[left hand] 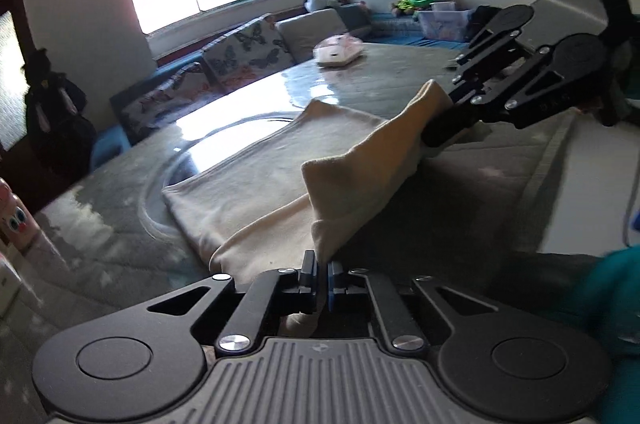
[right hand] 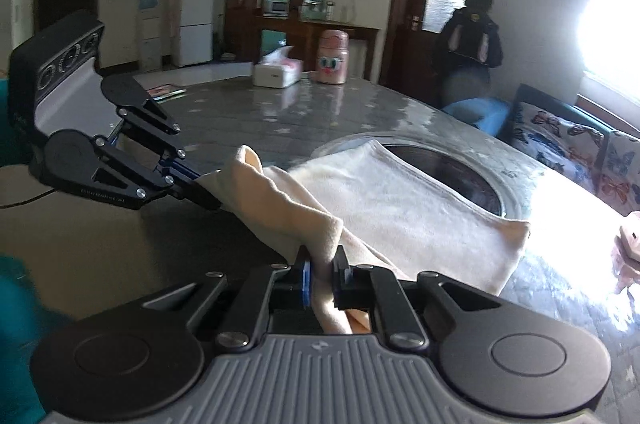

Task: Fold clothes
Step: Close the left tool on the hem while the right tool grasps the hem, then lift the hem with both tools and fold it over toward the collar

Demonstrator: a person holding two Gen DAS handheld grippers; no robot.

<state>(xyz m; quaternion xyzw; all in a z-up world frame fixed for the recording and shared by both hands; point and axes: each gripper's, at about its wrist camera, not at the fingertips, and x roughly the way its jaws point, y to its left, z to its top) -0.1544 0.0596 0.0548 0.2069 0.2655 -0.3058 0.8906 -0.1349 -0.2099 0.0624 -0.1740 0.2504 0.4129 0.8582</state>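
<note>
A cream cloth [left hand: 256, 180] lies folded on the grey table [left hand: 120, 236], its near edge lifted off the surface. My left gripper [left hand: 322, 276] is shut on one corner of that raised edge. In the same view my right gripper [left hand: 430, 132] holds the other end of the edge, farther off to the right. From the right wrist view the cream cloth [right hand: 416, 212] spreads to the right, and my right gripper [right hand: 322, 274] is shut on a bunched corner. There my left gripper [right hand: 216, 200] grips the cloth at the left, so the edge hangs stretched between both.
A tissue box [right hand: 276, 72] and a pink bottle [right hand: 334, 58] stand at the table's far side. A round inset [right hand: 452, 172] in the tabletop lies partly under the cloth. A pink-white pack [left hand: 338, 50] sits across the table. Cushioned benches [left hand: 240, 52] line the window wall.
</note>
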